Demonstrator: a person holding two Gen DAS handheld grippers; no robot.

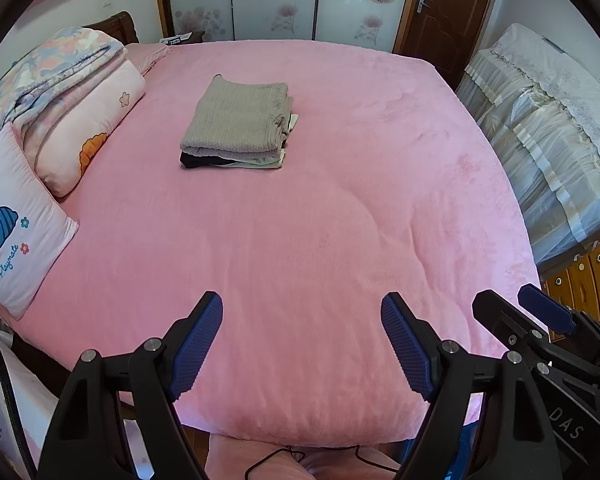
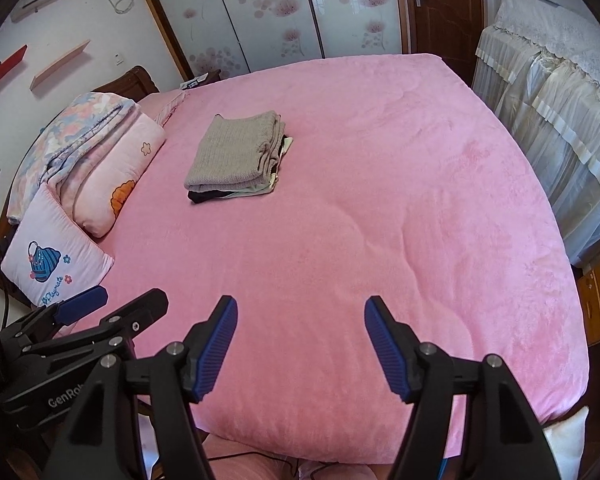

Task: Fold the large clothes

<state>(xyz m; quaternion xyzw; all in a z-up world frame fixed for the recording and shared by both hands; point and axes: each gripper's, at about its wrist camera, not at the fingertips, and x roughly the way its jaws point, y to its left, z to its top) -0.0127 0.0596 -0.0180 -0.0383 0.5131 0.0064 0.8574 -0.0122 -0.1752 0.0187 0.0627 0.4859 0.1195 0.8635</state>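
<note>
A stack of folded clothes (image 1: 236, 126), grey knit on top w/ dark and pale layers beneath, sits on the far-left part of a pink bedspread (image 1: 340, 220), well apart from both tools. Pillows and a folded quilt (image 1: 60, 92) lie along the bed's left edge. Near the front edge, left gripper (image 1: 302, 340) and right gripper (image 2: 300, 346) hover side by side, jaws spread, nothing btwn the blue pads.

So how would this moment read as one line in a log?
left gripper: open, empty | right gripper: open, empty | folded grey knit top: on stack of folded clothes | pink fleece bedspread: otherwise bare
</note>
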